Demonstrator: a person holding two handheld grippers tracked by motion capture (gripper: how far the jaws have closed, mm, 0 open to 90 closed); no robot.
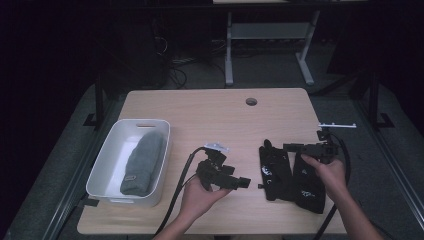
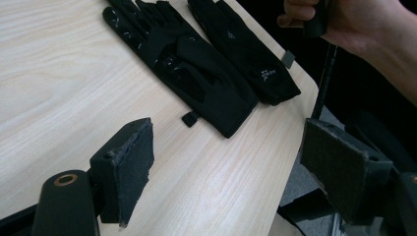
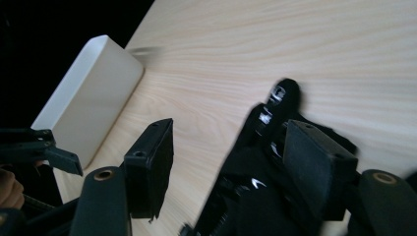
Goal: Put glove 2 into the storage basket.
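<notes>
With both sets of jaws spread wide and empty, the right gripper (image 1: 287,147) is best lowered squarely over the black gloves (image 1: 290,172) lying side by side on the bench (image 1: 210,112), the left gripper (image 1: 240,182) poised just beside them, the white bin (image 1: 107,165) well apart.

On my high view, a white bin (image 1: 102,165) sits at the left side of the light wood desk (image 1: 210,115), and a grey knit beanie (image 1: 144,162) lies inside it. I note a round cable hole (image 1: 251,101) near the desk's far edge. Beyond it stands a grey metal frame (image 1: 270,35) on the dark floor.
</notes>
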